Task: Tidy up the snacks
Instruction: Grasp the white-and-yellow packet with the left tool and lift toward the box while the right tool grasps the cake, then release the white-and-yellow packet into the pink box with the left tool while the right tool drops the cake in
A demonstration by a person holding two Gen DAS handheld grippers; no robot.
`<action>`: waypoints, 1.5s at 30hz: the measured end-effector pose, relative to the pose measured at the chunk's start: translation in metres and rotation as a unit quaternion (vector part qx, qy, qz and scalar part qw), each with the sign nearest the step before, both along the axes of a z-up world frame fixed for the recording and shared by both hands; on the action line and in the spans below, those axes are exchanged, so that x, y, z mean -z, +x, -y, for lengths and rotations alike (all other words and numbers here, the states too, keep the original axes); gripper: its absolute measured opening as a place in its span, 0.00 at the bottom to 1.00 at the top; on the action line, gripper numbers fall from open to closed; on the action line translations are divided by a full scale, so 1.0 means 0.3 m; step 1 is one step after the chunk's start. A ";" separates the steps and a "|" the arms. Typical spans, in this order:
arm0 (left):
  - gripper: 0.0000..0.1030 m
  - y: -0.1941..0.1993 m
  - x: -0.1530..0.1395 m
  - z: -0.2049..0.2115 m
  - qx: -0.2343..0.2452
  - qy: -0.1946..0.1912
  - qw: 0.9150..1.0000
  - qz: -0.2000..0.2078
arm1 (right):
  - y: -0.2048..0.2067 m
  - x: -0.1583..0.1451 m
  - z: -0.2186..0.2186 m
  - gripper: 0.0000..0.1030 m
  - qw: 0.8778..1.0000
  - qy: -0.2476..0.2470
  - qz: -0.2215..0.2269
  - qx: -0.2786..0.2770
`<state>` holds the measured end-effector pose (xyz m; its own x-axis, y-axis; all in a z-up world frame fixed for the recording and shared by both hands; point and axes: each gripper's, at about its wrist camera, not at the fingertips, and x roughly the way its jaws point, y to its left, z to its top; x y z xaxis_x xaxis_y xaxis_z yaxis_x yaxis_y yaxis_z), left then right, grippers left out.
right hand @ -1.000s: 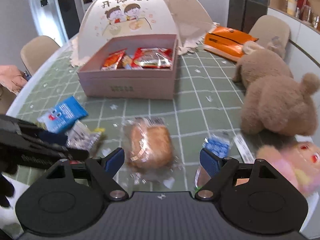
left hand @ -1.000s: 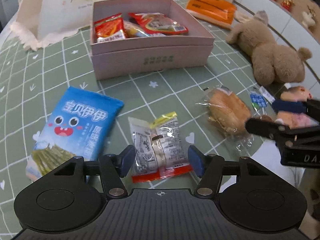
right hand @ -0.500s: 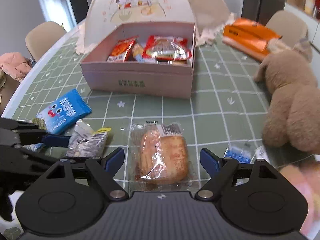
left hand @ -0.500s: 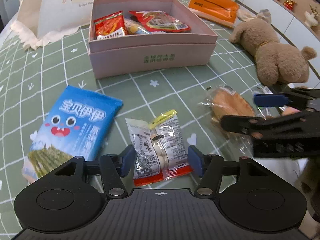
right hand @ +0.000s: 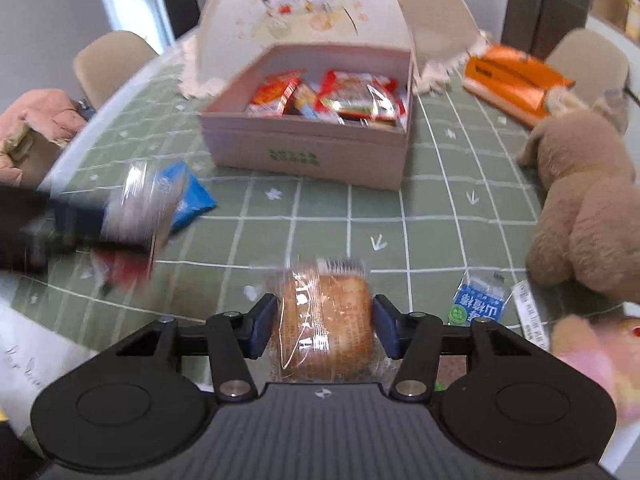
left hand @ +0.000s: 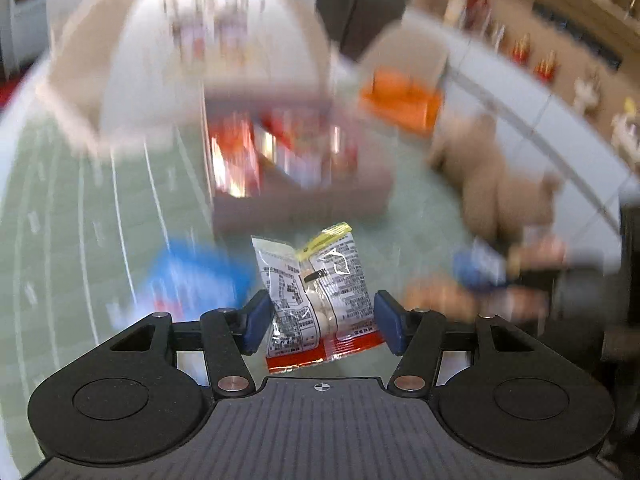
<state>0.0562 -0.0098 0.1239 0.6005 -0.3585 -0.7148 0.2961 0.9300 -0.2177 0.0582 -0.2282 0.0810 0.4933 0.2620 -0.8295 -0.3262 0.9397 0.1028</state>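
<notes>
My left gripper [left hand: 318, 320] is shut on a white snack packet [left hand: 316, 296] with a red bottom edge and holds it off the table; the background is motion-blurred. My right gripper [right hand: 324, 326] is shut on a wrapped bread bun [right hand: 326, 320] just above the green tablecloth. The pink box [right hand: 308, 148] with several red snack packs stands ahead in the right wrist view and also shows blurred in the left wrist view [left hand: 304, 200]. A blue snack bag [right hand: 192, 200] lies left on the table, also seen in the left wrist view [left hand: 196, 280].
A brown plush dog [right hand: 584, 208] lies at the right. A small blue sachet [right hand: 478, 304] lies by it. An orange package [right hand: 516, 80] and a white mesh food cover [right hand: 312, 12] stand behind the box. Chairs ring the table.
Both grippers have closed on their snacks. The left gripper has lifted the white packet quickly, blurring its view. The right gripper has closed in on the bun.
</notes>
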 end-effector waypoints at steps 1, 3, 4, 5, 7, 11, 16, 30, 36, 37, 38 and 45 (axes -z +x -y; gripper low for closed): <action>0.60 0.021 -0.053 -0.004 -0.005 -0.008 1.000 0.024 | -0.012 -0.021 0.005 0.50 1.000 0.005 0.007 -0.001; 0.61 0.082 -0.170 -0.012 -0.019 -0.028 0.997 0.076 | -0.022 -0.060 0.016 0.40 1.000 0.017 0.018 0.004; 0.61 0.119 -0.223 -0.013 -0.027 -0.037 0.994 0.100 | -0.022 -0.075 0.021 0.40 0.999 0.024 0.020 0.006; 0.61 0.152 -0.259 -0.010 -0.033 -0.045 0.991 0.119 | -0.020 -0.092 0.028 0.40 0.999 0.034 0.024 0.011; 0.62 0.245 -0.290 -0.007 -0.038 -0.069 0.985 0.151 | -0.015 -0.116 0.040 0.40 0.998 0.049 0.035 0.021; 0.58 0.468 -0.154 0.003 -0.050 -0.071 0.994 0.063 | -0.014 -0.115 0.063 0.46 0.997 0.058 0.033 0.031; 0.58 0.453 -0.024 -0.006 -0.058 -0.063 0.996 0.028 | -0.094 -0.068 0.107 0.80 1.000 0.017 0.019 0.017; 0.58 0.139 0.183 -0.157 -0.049 -0.036 0.996 -0.065 | -0.097 0.074 0.011 0.52 0.995 -0.050 -0.059 -0.063; 0.58 0.052 0.191 -0.300 -0.117 -0.058 0.989 -0.073 | 0.046 -0.217 0.000 0.52 0.997 0.029 0.056 -0.034; 0.58 0.051 0.186 -0.306 -0.119 -0.059 0.988 -0.073 | 0.093 -0.274 -0.023 0.52 0.995 0.031 0.089 -0.026; 0.58 0.050 0.185 -0.308 -0.120 -0.058 0.988 -0.072 | 0.138 -0.315 -0.048 0.53 0.993 0.028 0.116 -0.021; 0.58 0.049 0.179 -0.313 -0.111 -0.026 0.992 -0.054 | 0.387 -0.339 -0.163 0.88 0.986 -0.009 0.164 -0.013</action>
